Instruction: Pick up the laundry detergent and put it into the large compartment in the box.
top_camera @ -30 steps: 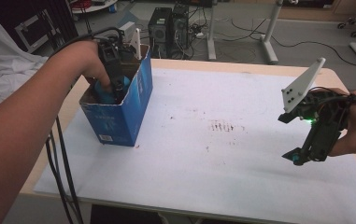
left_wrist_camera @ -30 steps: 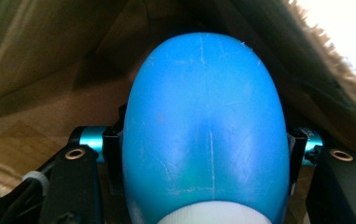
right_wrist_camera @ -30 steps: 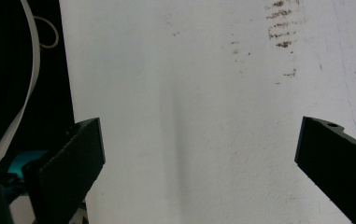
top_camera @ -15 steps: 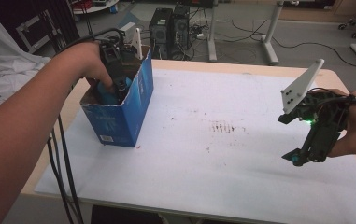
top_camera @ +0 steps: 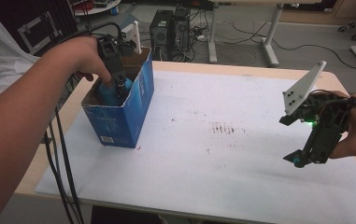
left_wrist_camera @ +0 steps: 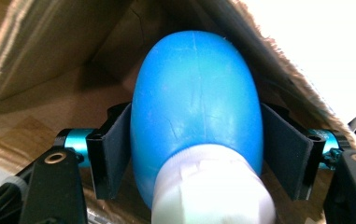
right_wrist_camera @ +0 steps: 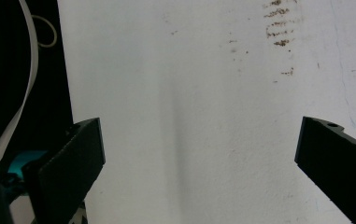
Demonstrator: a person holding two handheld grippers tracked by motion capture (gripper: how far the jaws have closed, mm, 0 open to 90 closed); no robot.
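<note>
Bottle (left_wrist_camera: 196,121): one, blue body with white cap, sits inside the blue box (top_camera: 119,119), clamped across its belly by the left gripper (left_wrist_camera: 196,154). Both black jaws press flat on its sides in the left gripper view, cap end toward the camera. No label or print visible on it.

Largest to smallest:
- Tabletop (top_camera: 259,70): one, light wood, mostly covered by one white sheet (top_camera: 222,172). Brown smudge marks (top_camera: 222,128) near the sheet's middle; not writing, nothing legible.
- Blue box: one open-top carton, brown cardboard inside, stands on the sheet's left edge. Pale print on the front face near the bottom, too blurred to read.
- Left hand (top_camera: 80,58) reaches down into the box from above with the left gripper; black cables (top_camera: 63,172) trail off the near-left table edge.
- Right gripper (top_camera: 302,158): held by the right hand (top_camera: 355,130) above the sheet's right side, well apart from the box. Jaws spread wide and empty, only bare sheet between them in the right gripper view. Grey three-cornered plate (top_camera: 304,88) on top, one green light lit beneath it.
</note>
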